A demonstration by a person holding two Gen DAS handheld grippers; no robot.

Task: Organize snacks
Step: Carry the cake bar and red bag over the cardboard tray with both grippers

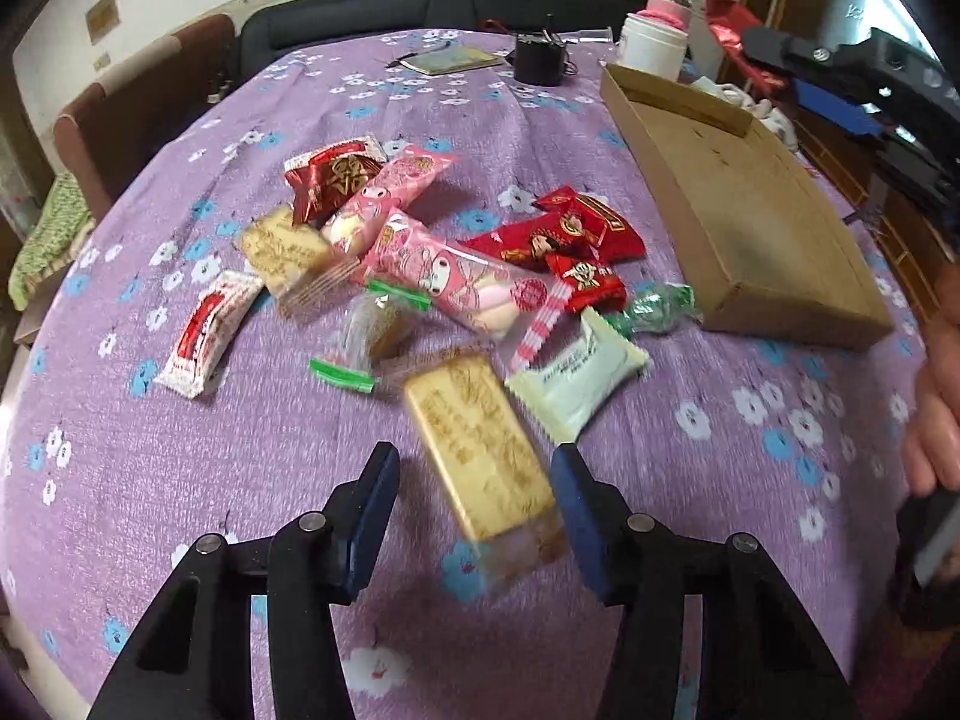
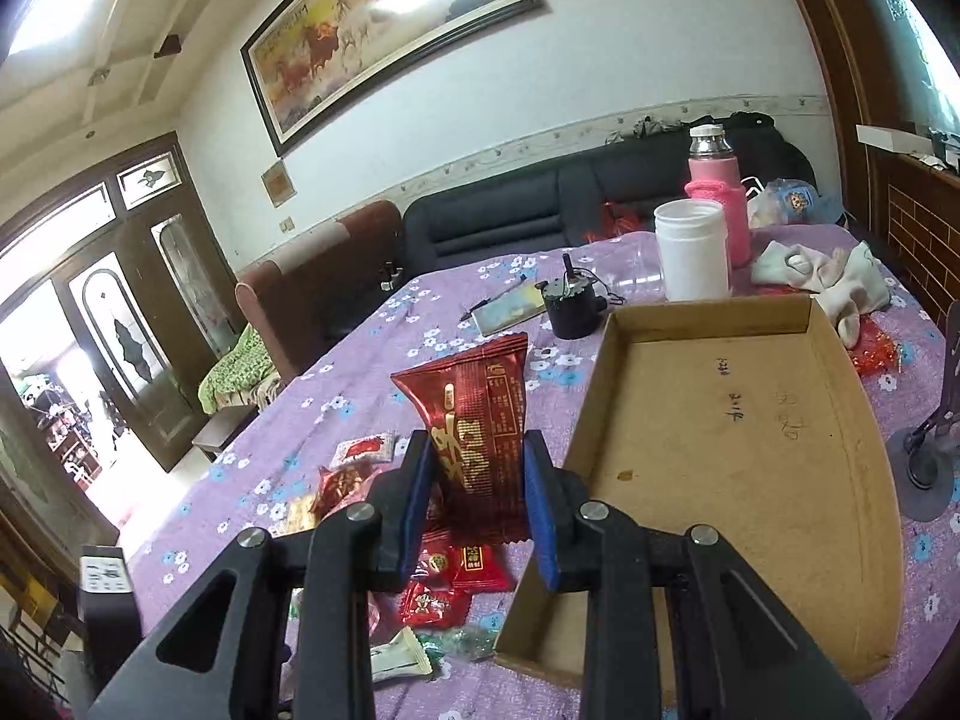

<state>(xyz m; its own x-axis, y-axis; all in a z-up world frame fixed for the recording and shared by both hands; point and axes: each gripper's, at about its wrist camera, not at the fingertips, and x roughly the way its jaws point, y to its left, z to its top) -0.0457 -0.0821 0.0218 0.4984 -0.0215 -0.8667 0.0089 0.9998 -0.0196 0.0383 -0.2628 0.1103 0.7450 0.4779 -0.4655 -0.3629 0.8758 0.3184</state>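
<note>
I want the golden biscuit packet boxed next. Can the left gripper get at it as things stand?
Probably yes. The left gripper is open, its fingers either side of the golden biscuit packet, with nothing lying on top of it. The packet looks blurred, so contact is unclear.

Left wrist view looks down close on the tablecloth (image 1: 180,480); right looks higher; both share the cardboard tray (image 1: 750,210).

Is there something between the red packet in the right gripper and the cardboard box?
Nothing visible. The right gripper holds the red packet just left of the cardboard box, whose inside looks empty.
</note>
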